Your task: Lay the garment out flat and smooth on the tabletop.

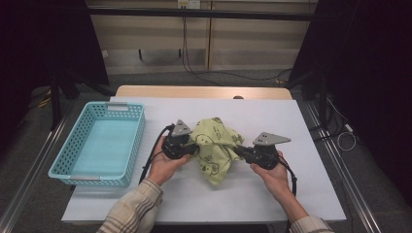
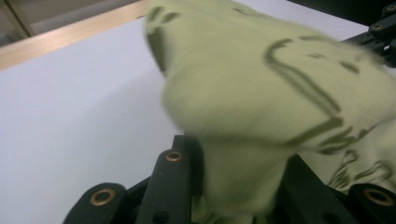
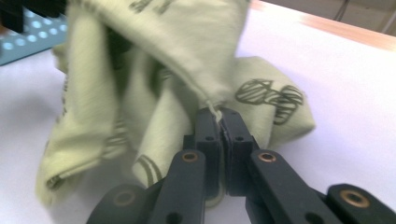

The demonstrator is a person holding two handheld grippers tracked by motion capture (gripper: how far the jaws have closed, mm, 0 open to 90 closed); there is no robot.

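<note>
I have the pale green printed cloth (image 1: 214, 145) bunched between both grippers just above the white table (image 1: 272, 194), right of the blue plastic basket (image 1: 73, 165). My left gripper (image 1: 187, 148) is clamped on a thick fold, and my right gripper (image 3: 222, 126) is pinched tight on a thin edge.

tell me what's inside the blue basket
Nothing shows inside the blue basket: its bare floor is visible. The strip behind its near wall is hidden. The green cloth hangs between both grippers.
</note>
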